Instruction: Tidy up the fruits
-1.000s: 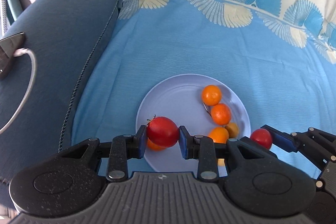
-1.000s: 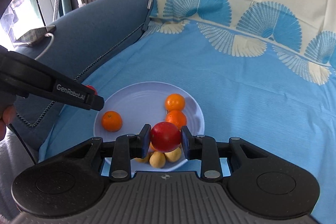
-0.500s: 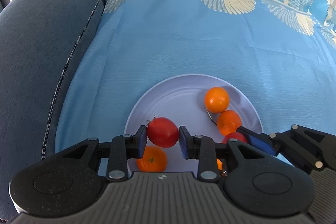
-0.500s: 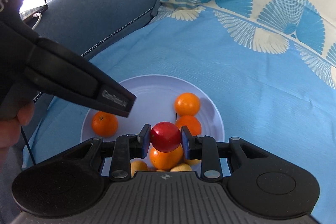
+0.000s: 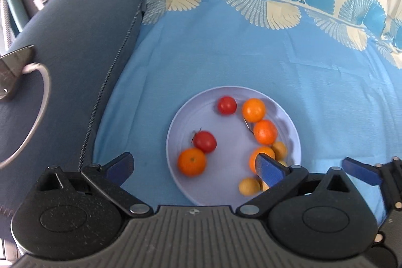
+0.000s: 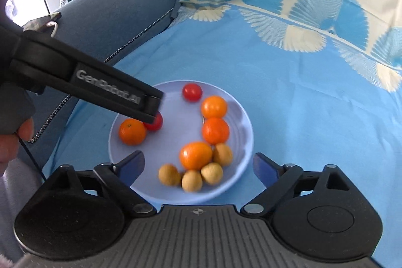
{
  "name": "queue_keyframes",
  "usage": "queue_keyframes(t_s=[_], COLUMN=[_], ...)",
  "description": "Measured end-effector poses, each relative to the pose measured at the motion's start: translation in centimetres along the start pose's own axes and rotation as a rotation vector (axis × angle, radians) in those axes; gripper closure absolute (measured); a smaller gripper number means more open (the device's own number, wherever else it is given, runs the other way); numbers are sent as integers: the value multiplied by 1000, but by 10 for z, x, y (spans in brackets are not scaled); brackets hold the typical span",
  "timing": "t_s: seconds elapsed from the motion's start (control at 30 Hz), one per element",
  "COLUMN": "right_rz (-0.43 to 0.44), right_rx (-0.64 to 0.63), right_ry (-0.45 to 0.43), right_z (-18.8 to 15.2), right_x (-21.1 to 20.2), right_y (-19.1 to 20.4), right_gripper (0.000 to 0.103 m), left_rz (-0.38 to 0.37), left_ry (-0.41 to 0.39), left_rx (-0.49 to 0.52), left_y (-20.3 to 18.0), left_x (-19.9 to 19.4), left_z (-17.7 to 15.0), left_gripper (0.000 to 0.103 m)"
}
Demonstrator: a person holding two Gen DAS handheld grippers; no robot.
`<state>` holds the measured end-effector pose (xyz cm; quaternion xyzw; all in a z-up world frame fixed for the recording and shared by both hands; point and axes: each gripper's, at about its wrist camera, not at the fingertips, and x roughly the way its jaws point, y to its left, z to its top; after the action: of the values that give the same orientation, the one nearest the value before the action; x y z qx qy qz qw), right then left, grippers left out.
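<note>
A pale blue plate (image 5: 227, 189) lies on the blue cloth with several oranges, several small tan fruits (image 6: 192, 180) and two red tomatoes. One tomato (image 5: 205, 141) rests against an orange (image 5: 192, 161); the other tomato (image 5: 227, 105) lies at the plate's far side, beside another orange (image 5: 253, 110). My left gripper (image 5: 193, 166) hangs over the plate's near left part, its jaws opening wide, and grips nothing. My right gripper (image 6: 198, 163) hangs over the near edge, its jaws also opening and bare. In the right wrist view the left gripper's finger (image 6: 108, 92) half hides one tomato (image 6: 155, 124).
A dark blue sofa arm (image 5: 75, 54) rises to the left of the cloth (image 5: 251, 54). A phone with a white cable (image 5: 15, 67) lies on it. A person's hand (image 6: 15, 137) holds the left gripper's handle. The cloth's cream fan-patterned border climbs the sofa back.
Both grippers were shut on red tomatoes and have opened. The tomatoes now lie on the plate, one near the left orange, one at the far side.
</note>
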<state>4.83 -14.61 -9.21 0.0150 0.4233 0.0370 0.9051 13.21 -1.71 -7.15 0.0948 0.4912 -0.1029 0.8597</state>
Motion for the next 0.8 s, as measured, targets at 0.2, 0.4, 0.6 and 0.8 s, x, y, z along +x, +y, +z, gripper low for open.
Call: queue_keyframes(t_s=[0.2,0.4,0.6,0.8], right_rz=[-80,-143,-156,-162], right_rx=[28,37,2,-11], right_ry=[-61,-110,-147,-166], right_z=[-20,-31,-38,-41], right_x=[-49,-77,-95,-108], right_y=[6,11,17,21], right_gripper=[1,1,1,1], left_rz=[22,38,34,40], left_ry=[-32,-47,-70,-88], left_rx=[7,-26,-55,-50], left_y=[2,4,6,5], left_x=[-40,-65,-80,-89], left_z=[-34,-63,-75,-76], left_gripper=[0,0,0,0])
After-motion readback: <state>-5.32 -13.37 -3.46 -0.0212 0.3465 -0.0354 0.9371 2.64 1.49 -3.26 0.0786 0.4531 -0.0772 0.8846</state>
